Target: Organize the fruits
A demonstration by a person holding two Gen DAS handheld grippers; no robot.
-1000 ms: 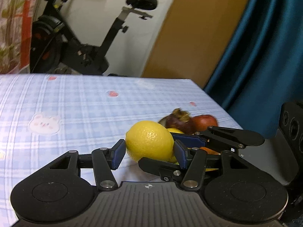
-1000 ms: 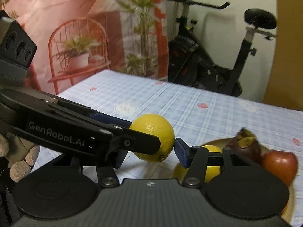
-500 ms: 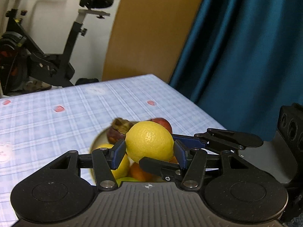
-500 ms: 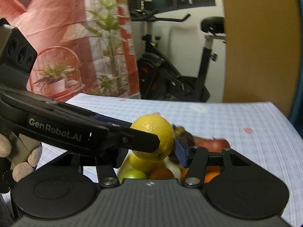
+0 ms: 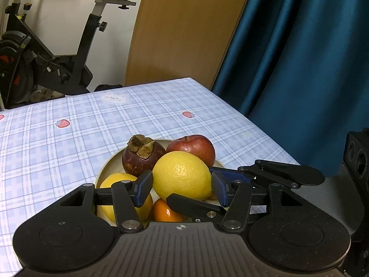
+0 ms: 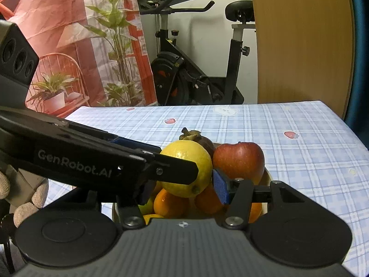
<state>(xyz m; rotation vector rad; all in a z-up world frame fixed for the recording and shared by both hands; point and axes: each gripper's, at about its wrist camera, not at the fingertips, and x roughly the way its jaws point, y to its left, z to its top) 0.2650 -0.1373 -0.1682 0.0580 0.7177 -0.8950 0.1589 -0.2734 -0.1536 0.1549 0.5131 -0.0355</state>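
A yellow lemon [image 5: 182, 173] [image 6: 184, 154] hangs just above a beige bowl [image 5: 108, 164] [image 6: 267, 173] of fruit. My left gripper [image 5: 182, 182] is shut on it, blue pads pressing its two sides. My right gripper [image 6: 182, 187] is shut on the same lemon, its fingers [image 5: 281, 173] crossing in from the right in the left wrist view. The bowl holds a red apple [image 5: 191, 147] [image 6: 238, 159], a dark mangosteen [image 5: 143, 154] [image 6: 198, 138], a second lemon [image 5: 113, 181] and oranges [image 5: 166, 210] [image 6: 170, 200]. The left gripper's finger [image 6: 92, 161] hides the right gripper's left pad.
The bowl stands near the right edge of a table with a blue checked cloth [image 5: 69, 143]. Behind the table are an exercise bike [image 5: 69, 64] [image 6: 196, 76], a wooden panel [image 5: 184, 34] and a blue curtain [image 5: 299, 69]. A gloved hand [image 6: 27, 198] holds the left gripper.
Both grippers have carried the lemon across the table to the right. The fruit bowl, earlier off to the side, now lies directly under the lemon. Both grips are unchanged.
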